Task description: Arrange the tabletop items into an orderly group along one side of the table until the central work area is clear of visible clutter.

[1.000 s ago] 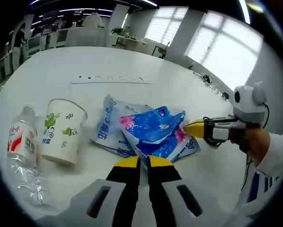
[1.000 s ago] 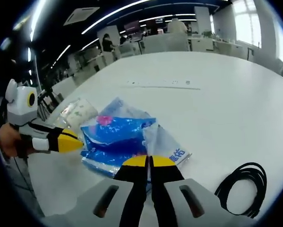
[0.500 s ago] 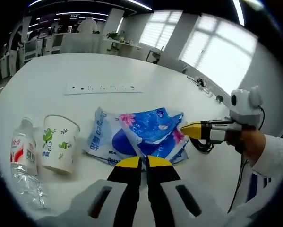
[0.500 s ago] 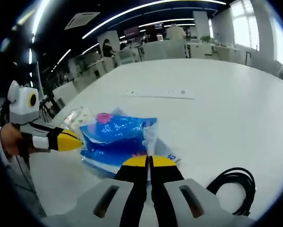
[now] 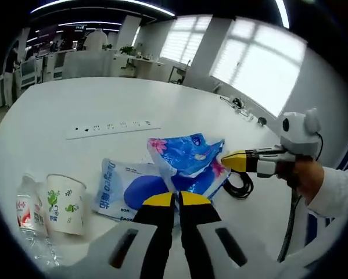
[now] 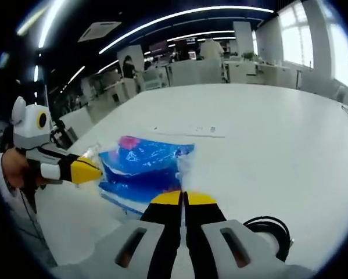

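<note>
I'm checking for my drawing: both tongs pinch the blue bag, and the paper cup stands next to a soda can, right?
Not a can. In the left gripper view the paper cup stands beside a plastic water bottle. Both tongs do pinch the blue bag.

open office: bright windows (image 5: 261, 64), ceiling light strips (image 6: 179, 14), distant desks (image 6: 203, 70).

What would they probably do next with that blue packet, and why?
Probably carry the blue packet toward the paper cup and bottle and set it down. Both grippers, left and right, pinch it above the table, and those items already sit together.
</note>
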